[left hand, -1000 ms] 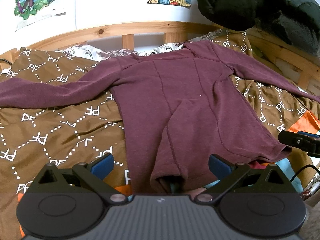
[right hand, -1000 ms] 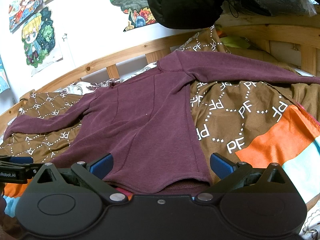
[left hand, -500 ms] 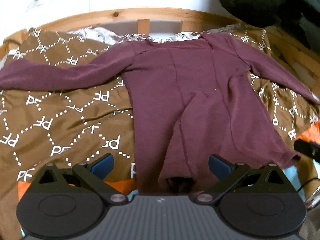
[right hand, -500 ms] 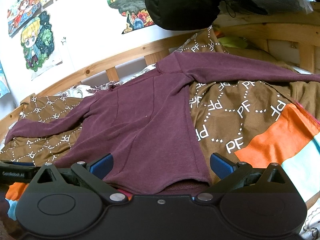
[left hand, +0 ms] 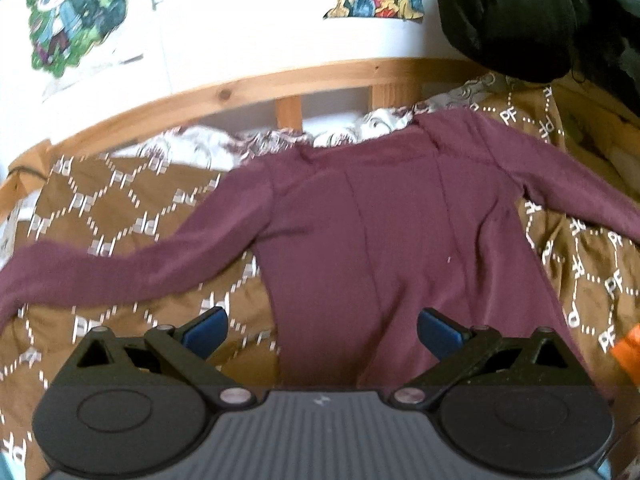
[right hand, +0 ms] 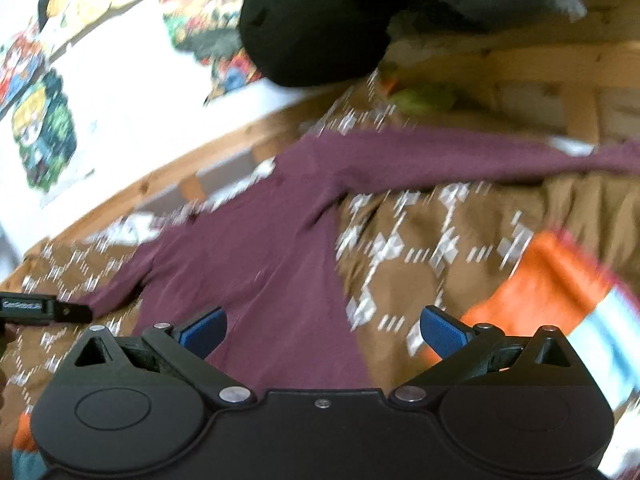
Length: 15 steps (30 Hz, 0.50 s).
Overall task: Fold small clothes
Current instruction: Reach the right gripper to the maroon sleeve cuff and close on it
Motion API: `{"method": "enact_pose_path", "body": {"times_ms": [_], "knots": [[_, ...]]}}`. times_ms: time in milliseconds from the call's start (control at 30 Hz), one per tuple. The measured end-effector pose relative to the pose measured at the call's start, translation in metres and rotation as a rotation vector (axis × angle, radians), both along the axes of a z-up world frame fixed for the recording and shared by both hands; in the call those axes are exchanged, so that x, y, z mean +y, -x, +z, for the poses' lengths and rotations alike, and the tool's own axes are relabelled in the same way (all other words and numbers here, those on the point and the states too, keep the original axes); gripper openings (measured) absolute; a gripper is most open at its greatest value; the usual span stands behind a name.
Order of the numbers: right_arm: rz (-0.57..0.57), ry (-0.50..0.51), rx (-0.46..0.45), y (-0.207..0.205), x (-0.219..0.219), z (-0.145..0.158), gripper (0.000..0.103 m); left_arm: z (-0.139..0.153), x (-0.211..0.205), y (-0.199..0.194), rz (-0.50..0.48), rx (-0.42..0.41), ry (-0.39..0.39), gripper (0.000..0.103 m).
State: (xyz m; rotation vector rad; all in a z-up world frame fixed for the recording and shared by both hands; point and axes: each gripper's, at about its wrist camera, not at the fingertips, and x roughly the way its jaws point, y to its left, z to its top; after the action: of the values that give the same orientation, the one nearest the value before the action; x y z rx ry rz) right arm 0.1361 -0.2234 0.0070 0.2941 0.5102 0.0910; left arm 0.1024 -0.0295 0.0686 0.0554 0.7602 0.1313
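Observation:
A maroon long-sleeved top (left hand: 384,224) lies flat on a brown patterned blanket (left hand: 120,208), sleeves spread out to both sides. My left gripper (left hand: 322,330) is open above the top's lower left part, its blue pads wide apart and holding nothing. In the blurred right wrist view the same top (right hand: 272,264) lies ahead. My right gripper (right hand: 323,330) hangs open over its lower right edge, empty. The left gripper's tip (right hand: 44,308) shows at that view's left edge.
A wooden bed rail (left hand: 248,92) runs behind the top, with posters on the white wall above. A dark bundle of cloth (left hand: 520,20) hangs at the upper right. An orange and teal stripe of the blanket (right hand: 540,292) lies to the right.
Both grippers have moved forward over the top, hiding its lower hem. The right view has tilted and blurred with fast motion. Both stayed open.

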Motion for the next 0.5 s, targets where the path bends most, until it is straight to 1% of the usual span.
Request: {"method": "enact_pose_path", "body": {"times_ms": [67,167,233,367,433,500], "knots": [[-0.048,-0.001,-0.030,-0.010,-0.016,0.006,0.103,0.004,-0.009,-0.014,-0.007,0.001,-0.023,0.102],[-0.119,-0.010,-0.018,-0.034,-0.043,0.013,0.103,0.005,-0.022,-0.035,-0.021,0.018,-0.034,0.102],[-0.189,-0.014,-0.008,-0.049,-0.062,0.016,0.103,0.001,-0.029,-0.046,-0.031,0.029,-0.032,0.102],[-0.381,-0.018,0.069,-0.079,-0.094,0.017,0.103,-0.013,-0.044,-0.066,-0.028,0.072,-0.038,0.102],[-0.438,-0.060,0.109,-0.090,-0.109,0.012,0.103,-0.025,-0.051,-0.078,-0.032,0.100,-0.031,0.102],[-0.482,-0.108,0.121,-0.099,-0.119,0.006,0.103,-0.037,-0.054,-0.084,-0.030,0.120,-0.019,0.102]]}}
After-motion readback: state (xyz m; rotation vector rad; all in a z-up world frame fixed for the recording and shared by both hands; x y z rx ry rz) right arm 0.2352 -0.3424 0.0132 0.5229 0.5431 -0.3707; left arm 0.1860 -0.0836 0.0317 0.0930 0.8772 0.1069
